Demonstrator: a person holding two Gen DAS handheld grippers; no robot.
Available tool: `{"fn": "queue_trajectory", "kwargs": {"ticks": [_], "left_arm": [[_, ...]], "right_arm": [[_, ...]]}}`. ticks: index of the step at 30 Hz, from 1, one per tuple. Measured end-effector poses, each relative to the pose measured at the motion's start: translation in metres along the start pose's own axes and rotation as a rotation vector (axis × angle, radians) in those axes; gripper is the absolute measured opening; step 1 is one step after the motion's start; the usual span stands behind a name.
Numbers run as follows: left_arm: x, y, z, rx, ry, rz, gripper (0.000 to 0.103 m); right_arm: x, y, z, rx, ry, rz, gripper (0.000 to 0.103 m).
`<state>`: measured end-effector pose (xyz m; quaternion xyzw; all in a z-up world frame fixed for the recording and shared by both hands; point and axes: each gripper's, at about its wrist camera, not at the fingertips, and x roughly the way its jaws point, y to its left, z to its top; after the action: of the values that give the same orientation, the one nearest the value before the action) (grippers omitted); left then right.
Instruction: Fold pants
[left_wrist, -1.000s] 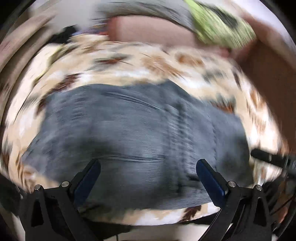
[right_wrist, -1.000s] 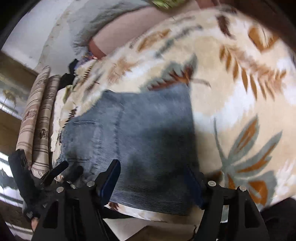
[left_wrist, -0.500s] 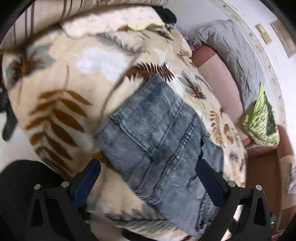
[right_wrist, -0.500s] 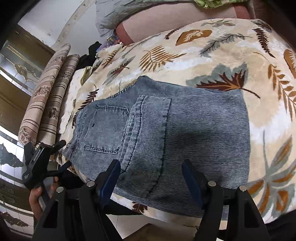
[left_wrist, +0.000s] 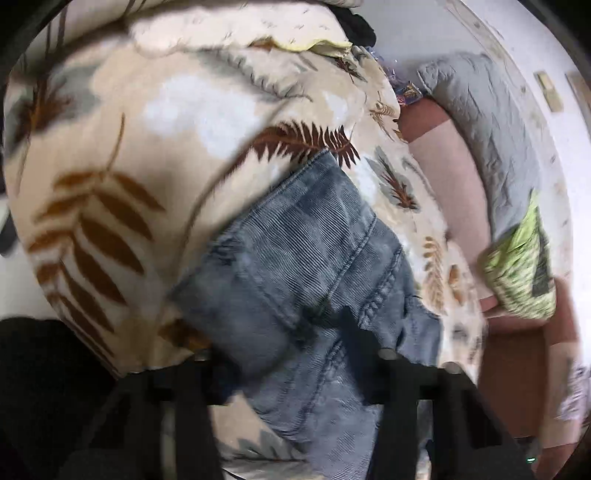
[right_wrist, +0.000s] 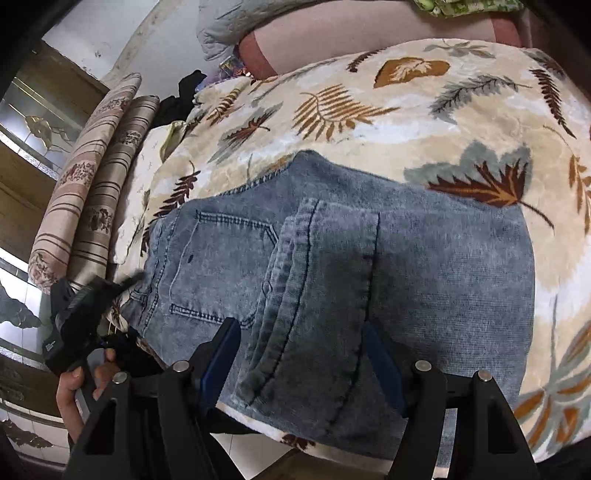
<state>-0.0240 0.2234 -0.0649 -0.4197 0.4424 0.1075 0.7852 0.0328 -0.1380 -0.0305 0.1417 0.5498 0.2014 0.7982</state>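
Folded blue-grey jeans (left_wrist: 314, 258) lie on a leaf-print blanket (left_wrist: 110, 147). In the left wrist view my left gripper (left_wrist: 288, 350) is blurred, low over the waistband end. Its jaws are closing with flat denim between them, and the pads still stand apart. In the right wrist view the jeans (right_wrist: 424, 258) show a back pocket and a leg folded across. My right gripper (right_wrist: 301, 358) is open over the near edge, its fingers astride the folded leg's hem. My left gripper (right_wrist: 88, 299), held by a hand (right_wrist: 74, 384), sits at the jeans' left edge.
The blanket (right_wrist: 369, 110) covers a bed whose near edge drops off just below the jeans. Two striped pillows (right_wrist: 85, 192) stand at the left. A grey quilt (left_wrist: 491, 122) and a green cloth (left_wrist: 521, 273) lie on a pink surface beyond.
The left view swung round from facing across the jeans to their waistband end, and its jaws have narrowed. The right gripper came nearer the jeans' near edge, still open.
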Motion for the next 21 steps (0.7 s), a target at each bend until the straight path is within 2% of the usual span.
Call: {"fn": "queue_trajectory", "kwargs": {"ticks": [2, 5, 14, 16, 19, 21], "left_arm": [[0.000, -0.004, -0.002, 0.043, -0.019, 0.055, 0.033], [0.003, -0.009, -0.006, 0.092, -0.040, 0.108, 0.028], [0.008, -0.016, -0.008, 0.148, -0.056, 0.150, 0.026], [0.008, -0.015, -0.008, 0.153, -0.057, 0.152, 0.026], [0.006, -0.015, -0.009, 0.165, -0.057, 0.159, 0.026], [0.007, -0.014, -0.008, 0.166, -0.054, 0.157, 0.026]], "right_arm": [[0.002, -0.002, 0.002, 0.002, -0.002, -0.009, 0.072], [0.009, -0.007, 0.003, 0.022, 0.018, -0.021, 0.072], [0.013, 0.015, 0.013, -0.034, 0.014, 0.003, 0.072], [0.021, 0.018, 0.016, -0.042, 0.026, 0.001, 0.078], [0.054, 0.013, 0.017, -0.056, 0.104, -0.054, 0.081], [0.053, 0.020, 0.016, -0.081, 0.096, -0.077, 0.081]]}}
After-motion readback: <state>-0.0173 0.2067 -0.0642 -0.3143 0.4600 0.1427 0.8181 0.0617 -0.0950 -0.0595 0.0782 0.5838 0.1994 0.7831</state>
